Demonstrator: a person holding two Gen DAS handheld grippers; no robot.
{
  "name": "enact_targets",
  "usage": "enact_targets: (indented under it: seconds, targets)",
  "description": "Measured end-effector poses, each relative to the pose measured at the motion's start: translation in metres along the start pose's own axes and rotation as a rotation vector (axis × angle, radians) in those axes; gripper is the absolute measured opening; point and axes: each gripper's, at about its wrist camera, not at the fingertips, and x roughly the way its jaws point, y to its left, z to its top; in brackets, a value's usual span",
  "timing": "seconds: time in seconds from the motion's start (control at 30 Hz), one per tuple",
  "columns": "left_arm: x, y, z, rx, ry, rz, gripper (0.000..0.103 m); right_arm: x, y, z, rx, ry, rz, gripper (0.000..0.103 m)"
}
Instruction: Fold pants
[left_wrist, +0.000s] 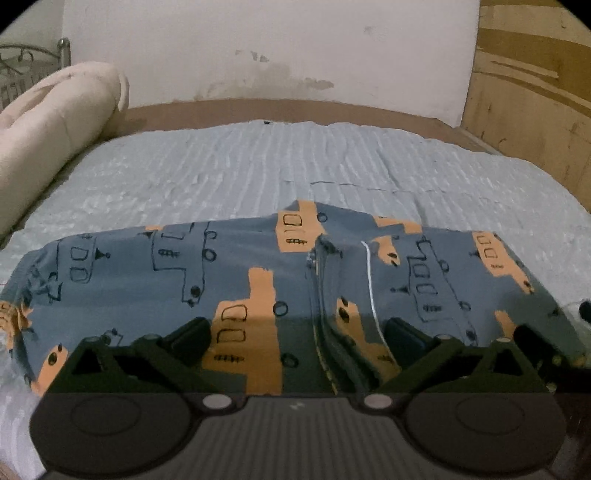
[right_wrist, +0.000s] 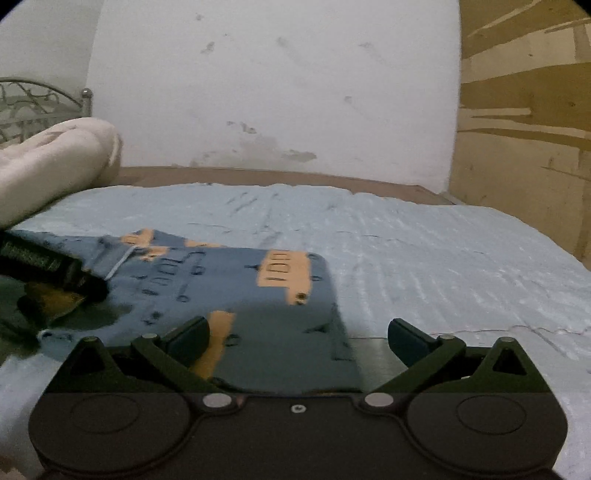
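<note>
The pants (left_wrist: 236, 280) are blue-grey with orange blocks and black line drawings. They lie folded on the light blue bed cover (left_wrist: 258, 170), with a white drawstring (left_wrist: 370, 280) near the middle seam. My left gripper (left_wrist: 297, 336) is open just above the near part of the pants. In the right wrist view the pants (right_wrist: 258, 295) lie left of centre. My right gripper (right_wrist: 297, 336) is open over their right edge, holding nothing. The left gripper's finger (right_wrist: 55, 267) shows at the far left, above the fabric.
A rolled cream blanket (left_wrist: 55, 125) lies at the back left of the bed. A brown bed frame (left_wrist: 295, 109) and a stained white wall stand behind. A wooden panel (left_wrist: 535, 92) stands at the right. A metal headboard (right_wrist: 33, 103) is at the far left.
</note>
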Motion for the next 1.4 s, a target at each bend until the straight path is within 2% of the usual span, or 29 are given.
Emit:
enact_targets:
  seconds: [0.3, 0.47, 0.6, 0.73, 0.87, 0.97, 1.17, 1.27, 1.4]
  targets:
    - [-0.009, 0.006, -0.013, 0.011, -0.016, -0.019, 0.102, 0.002, -0.029, -0.013, 0.024, -0.003, -0.145, 0.102]
    - [-0.012, 0.010, -0.008, -0.003, -0.014, -0.034, 0.102, -0.005, -0.040, -0.021, 0.028, -0.007, -0.184, 0.102]
    - [-0.005, 0.013, 0.004, -0.067, -0.032, -0.017, 0.102, -0.004, -0.036, -0.009, -0.005, -0.003, -0.167, 0.102]
    - [0.012, 0.014, 0.020, -0.097, -0.033, 0.021, 0.102, 0.003, -0.024, 0.012, -0.119, -0.005, -0.073, 0.102]
    - [0.026, 0.016, 0.032, -0.121, -0.029, 0.054, 0.102, 0.030, -0.011, 0.030, -0.224, 0.024, -0.004, 0.102]
    - [0.032, 0.017, 0.033, -0.134, -0.015, 0.061, 0.103, 0.058, -0.009, 0.044, -0.265, 0.055, 0.010, 0.102]
    - [0.033, 0.019, 0.028, -0.126, -0.018, 0.067, 0.103, 0.102, -0.033, 0.060, -0.152, 0.142, -0.080, 0.102]
    - [0.030, 0.018, 0.025, -0.117, -0.016, 0.073, 0.103, 0.101, -0.048, 0.054, -0.072, 0.164, -0.074, 0.102]
    - [0.023, 0.018, 0.017, -0.111, -0.016, 0.077, 0.103, 0.081, -0.048, 0.043, -0.103, 0.157, -0.076, 0.102]
